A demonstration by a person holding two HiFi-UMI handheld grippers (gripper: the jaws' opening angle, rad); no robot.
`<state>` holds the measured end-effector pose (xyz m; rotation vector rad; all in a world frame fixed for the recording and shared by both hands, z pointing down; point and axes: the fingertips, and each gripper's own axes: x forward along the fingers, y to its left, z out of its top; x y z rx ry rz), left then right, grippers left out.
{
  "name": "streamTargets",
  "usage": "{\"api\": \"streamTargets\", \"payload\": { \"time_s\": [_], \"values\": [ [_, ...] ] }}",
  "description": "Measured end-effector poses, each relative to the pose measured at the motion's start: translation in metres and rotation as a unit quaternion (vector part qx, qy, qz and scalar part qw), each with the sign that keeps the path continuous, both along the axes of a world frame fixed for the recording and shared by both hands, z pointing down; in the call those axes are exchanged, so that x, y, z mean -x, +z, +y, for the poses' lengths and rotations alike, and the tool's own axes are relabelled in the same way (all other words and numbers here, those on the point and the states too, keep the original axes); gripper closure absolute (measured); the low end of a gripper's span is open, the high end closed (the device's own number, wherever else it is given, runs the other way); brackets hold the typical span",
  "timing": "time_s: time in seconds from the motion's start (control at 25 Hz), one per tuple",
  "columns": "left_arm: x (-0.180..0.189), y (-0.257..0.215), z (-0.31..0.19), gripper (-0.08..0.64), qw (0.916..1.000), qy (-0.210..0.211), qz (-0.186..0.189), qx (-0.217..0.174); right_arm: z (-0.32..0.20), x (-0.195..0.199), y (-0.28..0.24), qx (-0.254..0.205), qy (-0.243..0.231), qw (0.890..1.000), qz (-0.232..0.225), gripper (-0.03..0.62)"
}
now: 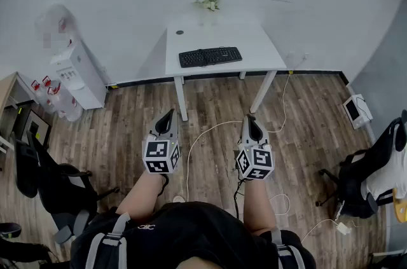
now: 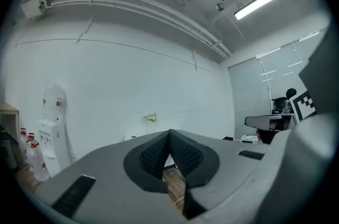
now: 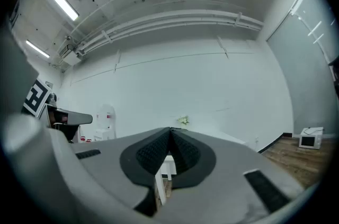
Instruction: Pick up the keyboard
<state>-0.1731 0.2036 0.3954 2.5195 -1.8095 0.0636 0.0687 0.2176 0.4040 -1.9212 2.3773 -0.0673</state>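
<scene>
i have both tools in the lower middle of the head view, held out level above the wood floor (image 1: 127,128) at the ends of my forearms. the left tool (image 1: 168,114) sits a little left of centre and the right tool (image 1: 250,118) a little right of centre. they are apart from each other, and a white cable (image 1: 202,134) lies on the floor between them.

in the left gripper view, the left tool's two dark ribbed pads (image 2: 153,157) meet at their tips, so its jaws are together with nothing caught between them. through the small gap below the tips i see only floor boards. the right gripper view shows the same: the right tool's pads (image 3: 185,151) are pressed tip to tip, closed and empty. neither tool touches anything.

the keyboard (image 1: 210,56) is black and lies flat on the white table (image 1: 261,45) in the upper middle of the head view. it is toward the table's front edge and well apart from both tools. the table stands against the white wall, and a small bunch of pale flowers (image 1: 208,3) sits at its back edge. a water dispenser (image 1: 79,74) stands by the wall at the left of the frame, and a dark office chair (image 1: 54,185) sits in the lower left corner.
</scene>
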Motion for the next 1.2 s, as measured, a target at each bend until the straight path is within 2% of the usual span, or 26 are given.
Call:
{"api": "streamTargets", "payload": {
  "time_s": [0.16, 0.44, 0.68, 0.96, 1.2],
  "values": [
    [-0.001, 0.0, 0.002, 0.549, 1.0, 0.0, 0.005, 0.001, 0.004, 0.005, 0.003, 0.004, -0.011, 1.0, -0.014, 0.589],
    [-0.013, 0.0, 0.001, 0.549, 1.0, 0.005, 0.003, 0.001, 0.003, -0.004, 0.006, 0.009, 0.002, 1.0, -0.011, 0.588],
    [-0.036, 0.002, -0.001, 0.549, 0.9999, 0.009, -0.001, 0.004, 0.001, -0.025, 0.004, 0.001, 0.005, 1.0, -0.023, 0.588],
    [-0.077, 0.008, 0.006, 0.549, 0.9999, 0.012, -0.002, -0.001, 0.007, -0.06, 0.012, 0.003, -0.004, 1.0, -0.007, 0.588],
    [-0.098, 0.01, 0.009, 0.548, 1.0, 0.005, 0.002, -0.004, 0.006, -0.085, 0.02, 0.013, -0.01, 1.0, -0.004, 0.588]
  ]
}}
